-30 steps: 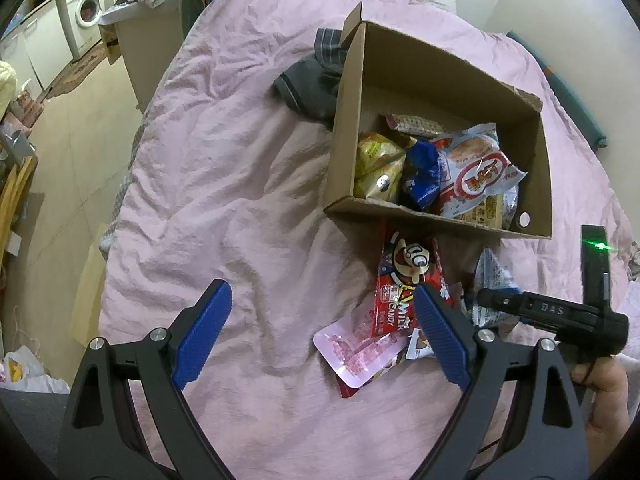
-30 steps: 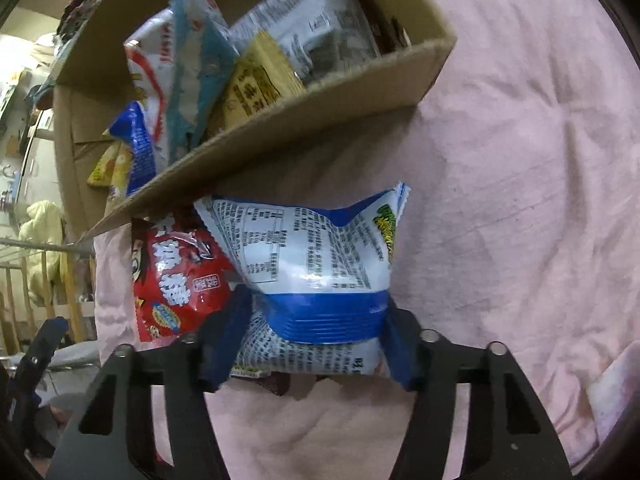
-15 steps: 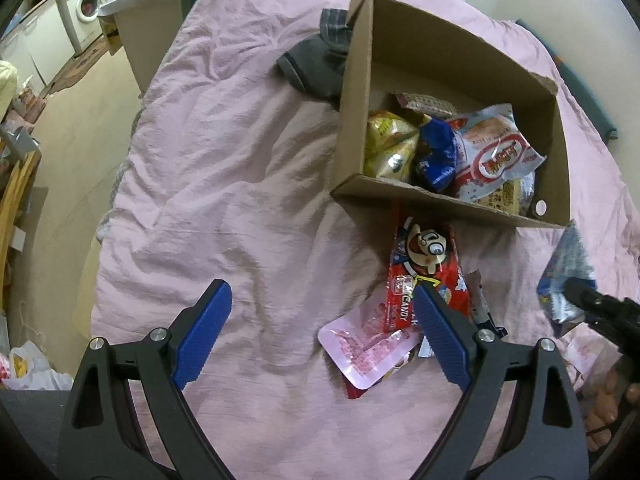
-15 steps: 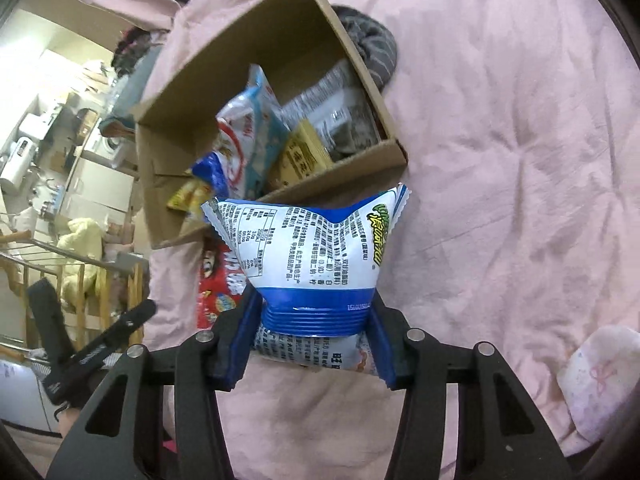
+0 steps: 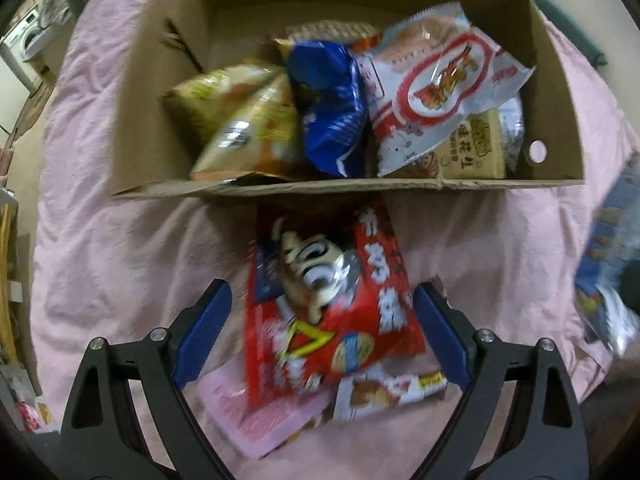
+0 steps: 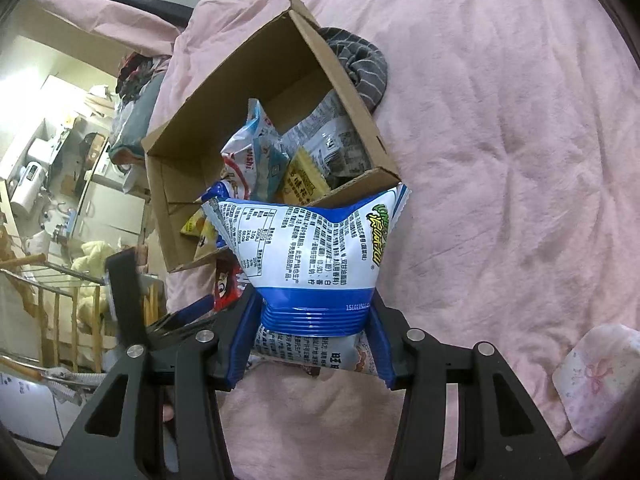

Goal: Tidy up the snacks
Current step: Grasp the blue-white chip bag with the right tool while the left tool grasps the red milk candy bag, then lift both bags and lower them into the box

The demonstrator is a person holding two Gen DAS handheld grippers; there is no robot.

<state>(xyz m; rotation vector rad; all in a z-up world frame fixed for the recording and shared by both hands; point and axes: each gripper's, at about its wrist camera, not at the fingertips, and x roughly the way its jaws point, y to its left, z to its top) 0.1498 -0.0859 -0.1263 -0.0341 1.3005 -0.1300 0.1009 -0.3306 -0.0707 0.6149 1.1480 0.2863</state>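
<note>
A red snack bag point(image 5: 332, 300) with a cartoon face lies on the pink bedspread just in front of a cardboard box point(image 5: 304, 189). My left gripper point(image 5: 320, 320) hangs open over it, one blue pad on each side, neither pressing. A pink packet point(image 5: 260, 412) and a small white packet point(image 5: 388, 392) lie under the bag's near end. My right gripper point(image 6: 312, 340) is shut on a blue-and-white snack bag point(image 6: 312, 252), held up off the bed near the box point(image 6: 348, 92). That bag shows blurred at the right edge point(image 5: 612, 260) of the left wrist view.
The box holds several snack bags: yellow point(image 5: 244, 120), dark blue point(image 5: 332, 112), red-and-white point(image 5: 436, 92). A grey striped garment point(image 6: 364, 64) lies behind the box. A pink-and-white cloth item point(image 6: 596, 376) sits on the bed at right. Floor and furniture lie past the bed's left edge.
My left gripper has dropped and moved in over the red bag, still open. My right gripper closed on the blue-and-white bag and lifted it off the bed.
</note>
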